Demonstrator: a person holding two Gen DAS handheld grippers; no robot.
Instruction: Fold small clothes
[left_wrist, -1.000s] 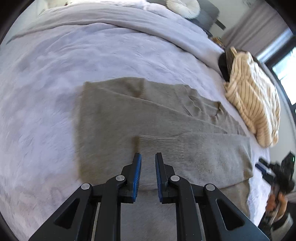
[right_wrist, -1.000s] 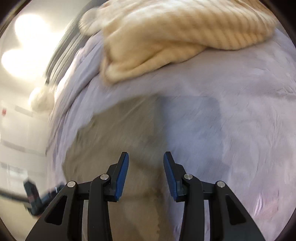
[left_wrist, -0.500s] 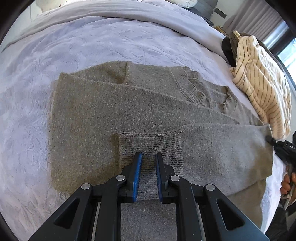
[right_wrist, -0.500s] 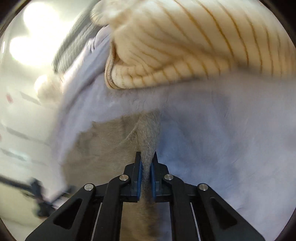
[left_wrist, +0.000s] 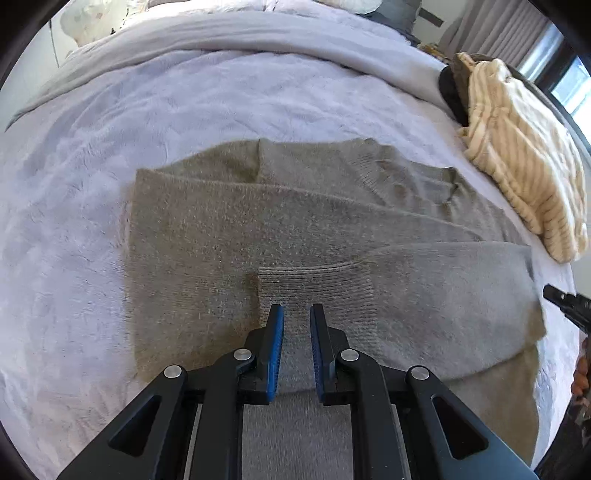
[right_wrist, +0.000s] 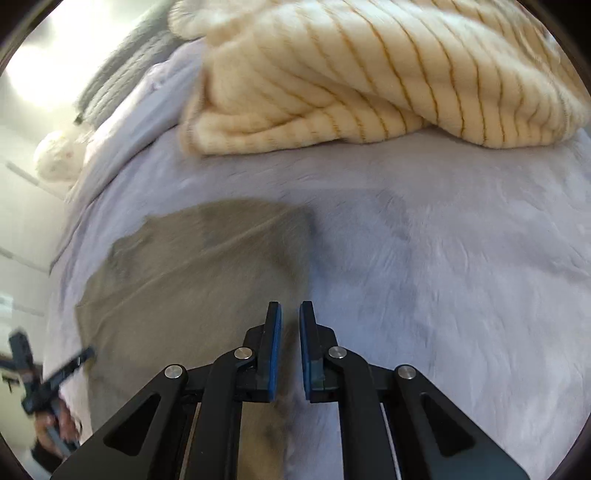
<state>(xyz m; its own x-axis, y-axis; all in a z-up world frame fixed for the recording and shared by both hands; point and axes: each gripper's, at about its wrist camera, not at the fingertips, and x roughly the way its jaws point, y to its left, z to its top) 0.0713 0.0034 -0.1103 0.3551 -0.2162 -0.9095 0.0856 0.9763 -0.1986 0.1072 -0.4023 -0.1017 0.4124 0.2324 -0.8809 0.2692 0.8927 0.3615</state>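
Grey-brown sweater (left_wrist: 229, 236) is lying flat on the lavender bed (left_wrist: 74, 206), both sleeves already crossed over the body, ribbed cuff (left_wrist: 317, 291) of the upper sleeve sitting mid-chest. Left gripper (left_wrist: 297, 314) is hovering right at that cuff with jaws slightly apart — nothing seen pinched between the blue pads (left_wrist: 275, 347), so reading it as open with a narrow gap. Right gripper (right_wrist: 290, 310) is sitting over the sweater's right-hand edge (right_wrist: 299, 258), jaws also a little apart; some cloth is showing in the gap lower down, but whether it's actually being held can't be told, frame is blurry. Cream striped garment (left_wrist: 517, 177) is lying bunched near the far right side of the bed, apart from the sweater. Step in hand looks like sleeve placement finishing, body fold not yet done. Next move is probably calling for both grippers taking hold of one end of the body — hem or shoulders — and bringing it over to the other end, keeping the sleeves from sliding out while lifting.
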